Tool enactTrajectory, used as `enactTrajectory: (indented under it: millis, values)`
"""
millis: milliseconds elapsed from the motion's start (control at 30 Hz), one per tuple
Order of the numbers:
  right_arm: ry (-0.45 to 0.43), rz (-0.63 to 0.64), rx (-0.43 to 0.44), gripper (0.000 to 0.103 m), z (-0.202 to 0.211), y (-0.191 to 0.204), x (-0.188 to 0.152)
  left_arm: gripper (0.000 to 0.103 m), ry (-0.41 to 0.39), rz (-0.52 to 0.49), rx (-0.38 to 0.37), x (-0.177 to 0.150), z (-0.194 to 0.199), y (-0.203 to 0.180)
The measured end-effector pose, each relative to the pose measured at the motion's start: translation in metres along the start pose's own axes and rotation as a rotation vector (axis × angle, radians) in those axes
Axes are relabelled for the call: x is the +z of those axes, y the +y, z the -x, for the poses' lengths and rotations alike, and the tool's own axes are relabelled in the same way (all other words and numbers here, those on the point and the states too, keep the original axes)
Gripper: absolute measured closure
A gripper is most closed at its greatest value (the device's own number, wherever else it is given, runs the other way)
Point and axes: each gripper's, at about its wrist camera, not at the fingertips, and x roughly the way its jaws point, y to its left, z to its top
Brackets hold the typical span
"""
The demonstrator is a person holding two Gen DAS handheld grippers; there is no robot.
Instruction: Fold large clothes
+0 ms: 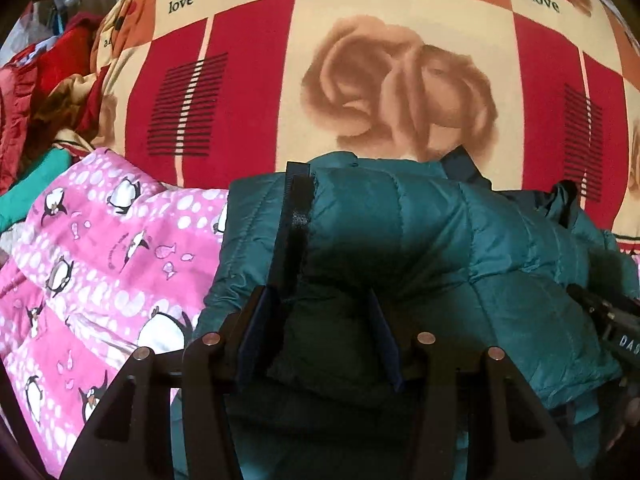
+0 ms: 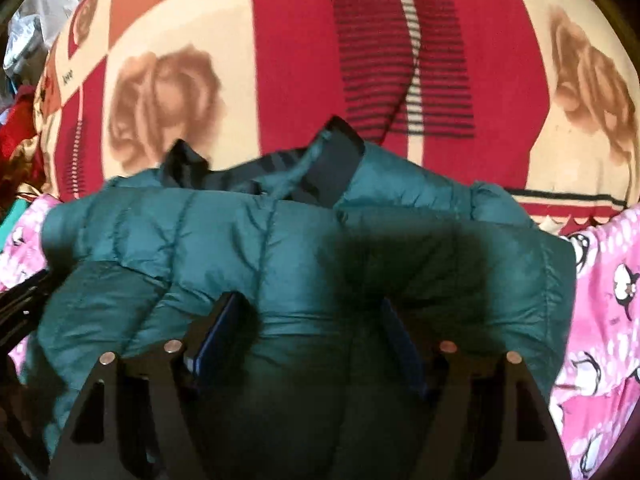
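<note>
A teal quilted puffer jacket (image 1: 420, 240) lies bunched on the bed, partly over a pink penguin-print quilt (image 1: 100, 256). My left gripper (image 1: 320, 320) is closed around a thick fold of the jacket near its left edge, next to a dark strap. My right gripper (image 2: 312, 332) is closed around a thick fold of the same jacket (image 2: 280, 240) further right. The right gripper's body shows at the right edge of the left wrist view (image 1: 612, 320). The jacket's dark collar (image 2: 332, 164) points away from me.
A red and cream bedspread with rose prints (image 1: 400, 80) covers the bed beyond the jacket. A heap of red, brown and green clothes (image 1: 44, 92) lies at the far left. The pink quilt also shows at the right of the right wrist view (image 2: 600, 320).
</note>
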Motion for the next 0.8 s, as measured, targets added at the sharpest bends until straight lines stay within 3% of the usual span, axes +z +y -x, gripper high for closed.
enactTrajectory:
  millis: [133,300,433,600,700,800]
  values:
    - [0.016,0.0,-0.022,0.027,0.019,0.005,0.004,0.078,0.002,-0.004,0.006,-0.002,-0.001,0.0]
    - [-0.063,0.035,0.077,0.026,0.067,0.023,-0.009,0.078,-0.002,-0.001,0.011,-0.002,-0.002,-0.002]
    - [-0.012,0.109,0.052,0.026,0.058,0.039,-0.028,0.077,-0.003,-0.001,0.011,-0.002,-0.002,-0.002]
    - [0.021,0.09,0.039,0.024,0.031,0.039,-0.041,0.074,0.0,0.0,0.007,-0.002,-0.003,-0.002]
    - [0.03,0.056,0.069,0.024,0.043,0.033,-0.036,0.074,0.001,0.003,0.006,-0.003,-0.004,-0.002]
    - [-0.018,-0.003,0.084,0.024,0.071,0.014,-0.037,0.073,-0.001,0.006,0.006,-0.003,-0.005,-0.002]
